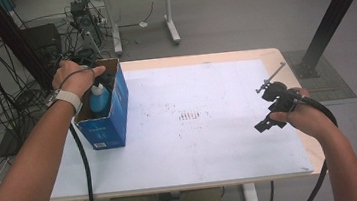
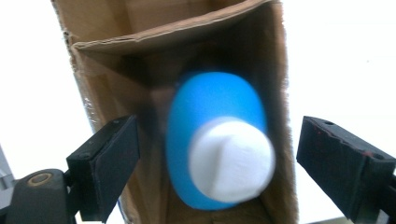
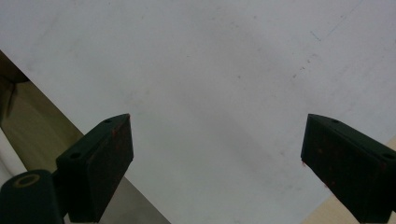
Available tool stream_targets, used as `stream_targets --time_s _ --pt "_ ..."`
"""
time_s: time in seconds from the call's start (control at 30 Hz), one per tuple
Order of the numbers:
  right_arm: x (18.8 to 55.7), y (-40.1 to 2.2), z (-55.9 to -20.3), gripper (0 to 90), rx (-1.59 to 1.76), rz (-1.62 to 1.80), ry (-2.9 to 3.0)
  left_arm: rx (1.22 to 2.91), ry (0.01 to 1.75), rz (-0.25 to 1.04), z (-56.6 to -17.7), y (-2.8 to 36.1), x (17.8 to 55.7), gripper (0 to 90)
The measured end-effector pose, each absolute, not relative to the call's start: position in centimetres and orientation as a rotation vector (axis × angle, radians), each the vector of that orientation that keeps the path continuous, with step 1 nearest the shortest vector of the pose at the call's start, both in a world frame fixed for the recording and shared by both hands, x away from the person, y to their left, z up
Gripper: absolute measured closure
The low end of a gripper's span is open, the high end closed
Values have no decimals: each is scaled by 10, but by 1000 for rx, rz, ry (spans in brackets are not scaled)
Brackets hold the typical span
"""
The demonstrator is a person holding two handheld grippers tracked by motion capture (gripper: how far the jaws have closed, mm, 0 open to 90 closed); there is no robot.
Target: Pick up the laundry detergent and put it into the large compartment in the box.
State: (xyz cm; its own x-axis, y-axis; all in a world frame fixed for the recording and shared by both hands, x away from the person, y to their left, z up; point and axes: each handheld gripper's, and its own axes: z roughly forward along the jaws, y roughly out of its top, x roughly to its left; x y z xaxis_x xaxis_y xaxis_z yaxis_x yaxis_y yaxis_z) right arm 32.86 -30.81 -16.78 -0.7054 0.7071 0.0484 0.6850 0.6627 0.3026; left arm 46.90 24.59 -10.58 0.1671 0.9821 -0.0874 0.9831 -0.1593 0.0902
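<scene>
The white table (image 1: pixel 211 142) is lying under everything, its bare sheet showing beneath your right gripper (image 3: pixel 217 149), whose jaws are standing wide with nothing between them. At about nine o'clock on the table, the blue cardboard box (image 1: pixel 111 122) is standing open-topped near the left edge. Inside it, the blue bottle (image 2: pixel 210 116) with its white cap (image 2: pixel 231 158) is standing upright. You are holding your left gripper (image 2: pixel 217 154) right above the box, jaws spread wide on either side of the bottle, pads clear of it.
</scene>
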Motion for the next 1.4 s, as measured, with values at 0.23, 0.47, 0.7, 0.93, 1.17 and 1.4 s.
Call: stream_targets --time_s 0.23,0.47,0.7,0.93,1.17,1.4 --pt "326 -309 -165 92 1173 460 2792 2310 1909 9 -91 239 465 134" --pt "323 -310 -163 92 1174 459 2785 2340 1868 9 -73 232 464 129" --pt "321 -309 -160 91 1177 457 2778 2361 1785 23 -46 229 460 123" --pt "319 -309 -157 92 1186 449 2773 2409 1659 43 -22 223 457 85" --pt "317 -309 -155 91 1199 446 2767 2469 1507 31 -5 214 457 65" --pt "315 -311 -153 91 1211 447 2761 2517 1374 25 5 199 456 60"
